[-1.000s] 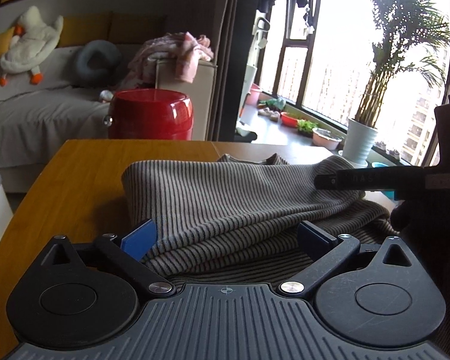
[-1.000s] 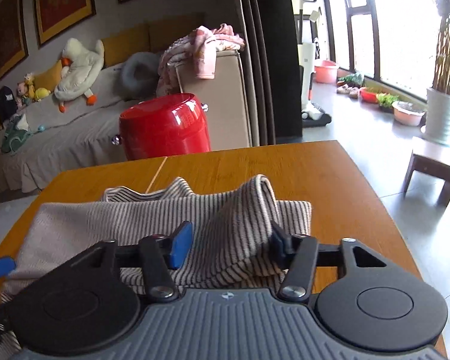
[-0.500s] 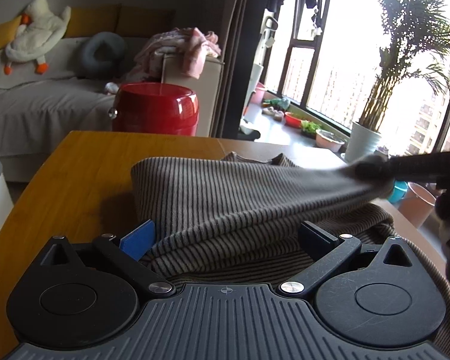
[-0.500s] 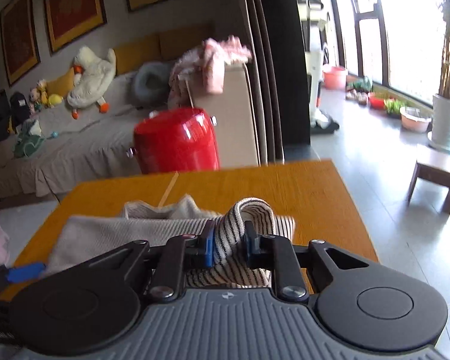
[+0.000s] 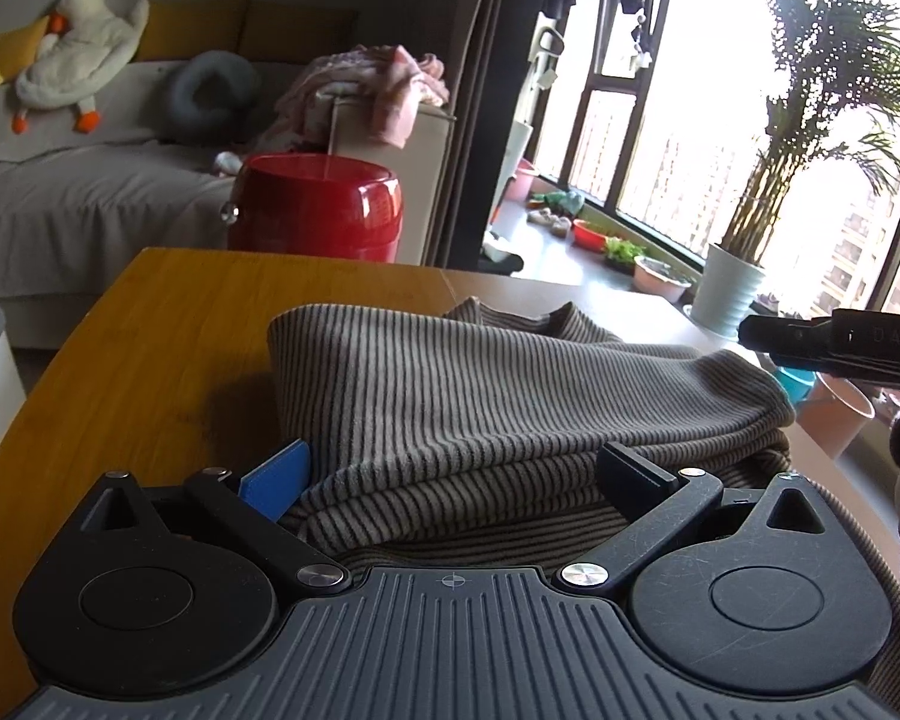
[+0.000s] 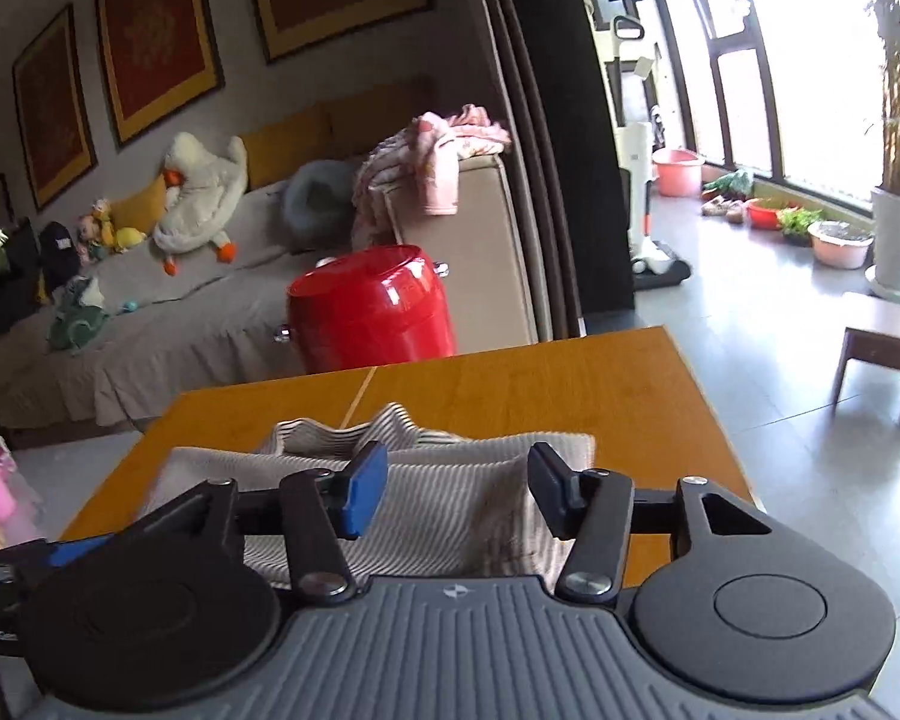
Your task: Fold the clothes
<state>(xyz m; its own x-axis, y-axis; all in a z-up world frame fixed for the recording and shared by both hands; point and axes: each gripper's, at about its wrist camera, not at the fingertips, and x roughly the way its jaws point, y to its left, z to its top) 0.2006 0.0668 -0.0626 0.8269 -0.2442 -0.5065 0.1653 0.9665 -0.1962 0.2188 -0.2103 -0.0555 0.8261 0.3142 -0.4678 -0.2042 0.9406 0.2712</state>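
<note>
A striped grey garment (image 5: pixel 510 408) lies folded over itself in layers on the wooden table (image 5: pixel 150 324), filling the centre of the left wrist view, its rounded fold edge running from 10 o'clock toward 3 o'clock. The left gripper (image 5: pixel 456 474) sits low at the near edge of the cloth with its jaws spread wide apart; the blue pad at 8 o'clock and the black pad at 4 o'clock flank the bunched layers, and whether either pad touches the fabric cannot be told. At 3 o'clock in that view a dark finger of the right gripper juts in from the edge, just beside the garment's far end. In the right wrist view the right gripper (image 6: pixel 457 483) also stands open, its pads apart over the garment (image 6: pixel 438 516), nothing pinched between them; the cloth lies flat below, with its collar ruffled up at 12 o'clock from the pads. Past the table, a glossy red stool (image 6: pixel 372 315) stands at 11 o'clock before a grey sofa (image 6: pixel 150 324), which carries a white plush goose (image 6: pixel 201 192). A potted palm (image 5: pixel 810 120) stands by the window at 2 o'clock in the left wrist view.
</note>
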